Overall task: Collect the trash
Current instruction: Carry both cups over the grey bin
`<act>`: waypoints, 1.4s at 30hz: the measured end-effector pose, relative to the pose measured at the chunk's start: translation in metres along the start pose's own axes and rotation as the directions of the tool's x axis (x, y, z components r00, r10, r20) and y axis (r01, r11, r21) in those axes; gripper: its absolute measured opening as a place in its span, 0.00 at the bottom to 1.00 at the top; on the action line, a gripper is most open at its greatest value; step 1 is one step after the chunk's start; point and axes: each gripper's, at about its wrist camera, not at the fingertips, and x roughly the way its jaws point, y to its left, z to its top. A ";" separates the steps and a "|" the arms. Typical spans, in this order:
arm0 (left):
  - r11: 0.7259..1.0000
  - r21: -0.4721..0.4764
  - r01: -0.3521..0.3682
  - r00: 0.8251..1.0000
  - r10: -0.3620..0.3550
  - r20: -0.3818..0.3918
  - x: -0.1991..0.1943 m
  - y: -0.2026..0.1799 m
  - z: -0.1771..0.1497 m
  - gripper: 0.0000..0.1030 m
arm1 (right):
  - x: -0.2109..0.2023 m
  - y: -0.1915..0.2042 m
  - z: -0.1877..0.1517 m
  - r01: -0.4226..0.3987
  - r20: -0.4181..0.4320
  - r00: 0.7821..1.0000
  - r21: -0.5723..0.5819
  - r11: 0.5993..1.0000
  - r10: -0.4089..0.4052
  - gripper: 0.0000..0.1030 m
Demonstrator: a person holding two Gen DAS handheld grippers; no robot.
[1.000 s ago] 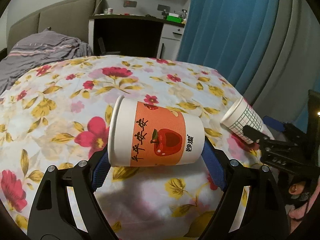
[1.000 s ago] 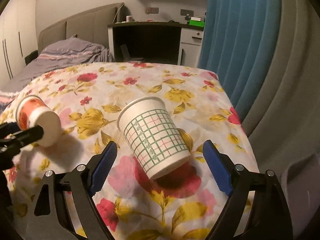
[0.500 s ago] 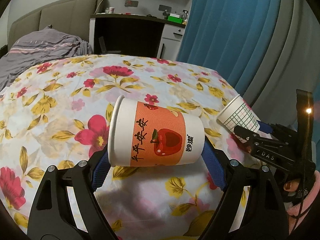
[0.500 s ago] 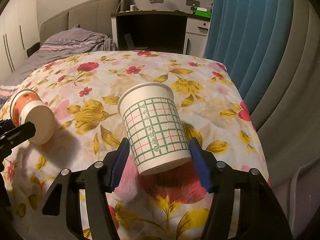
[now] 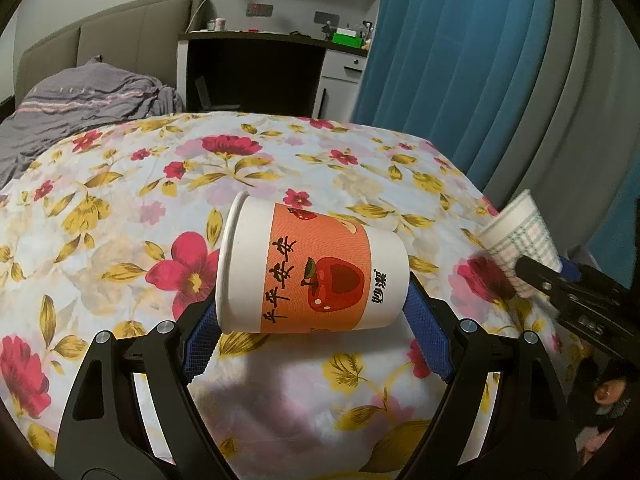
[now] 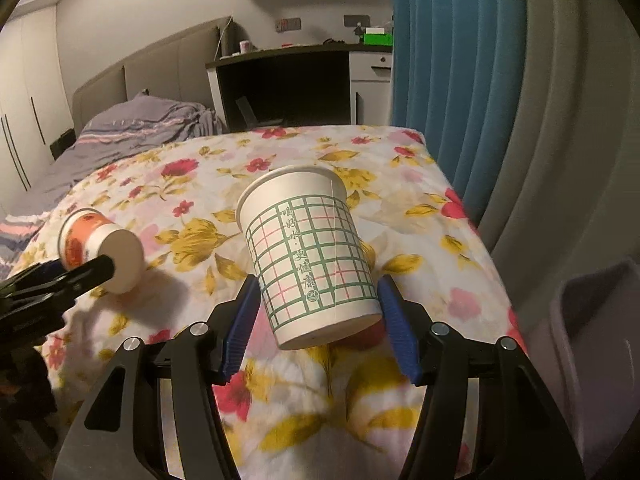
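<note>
Two tapered paper cups (image 5: 316, 272) (image 6: 308, 256), gripped

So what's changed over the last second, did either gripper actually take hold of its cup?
The right gripper closed its jaws, open a second ago, onto the green-grid cup; both blue pads now press its sides. It has tipped the cup more upright, clear of the floral bedspread. The left gripper has not moved: the orange apple cup still sits sideways between its pads.
</note>
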 end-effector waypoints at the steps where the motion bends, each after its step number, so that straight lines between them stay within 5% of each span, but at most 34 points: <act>1: 1.000 -0.002 0.000 1.000 0.000 0.004 -0.002 -0.001 0.000 0.80 | -0.007 -0.001 -0.001 0.001 0.008 1.000 0.000 1.000 -0.001 0.57; 15: 0.999 0.025 0.027 0.999 -0.028 0.044 -0.043 -0.046 -0.003 0.80 | -0.091 -0.022 -0.023 0.017 0.120 0.993 0.047 0.999 -0.023 0.57; 25: 0.987 0.122 0.104 0.992 -0.112 0.059 -0.069 -0.124 -0.014 0.80 | -0.146 -0.065 -0.048 0.067 0.187 0.978 0.123 0.990 -0.090 0.57; 34: 0.951 0.205 0.233 0.969 -0.244 0.031 -0.069 -0.217 -0.026 0.80 | -0.178 -0.117 -0.074 0.149 0.198 0.962 0.208 0.967 -0.190 0.57; 42: 0.895 0.263 0.361 0.928 -0.372 -0.009 -0.057 -0.302 -0.036 0.80 | -0.191 -0.171 -0.102 0.243 0.162 0.938 0.321 0.915 -0.306 0.58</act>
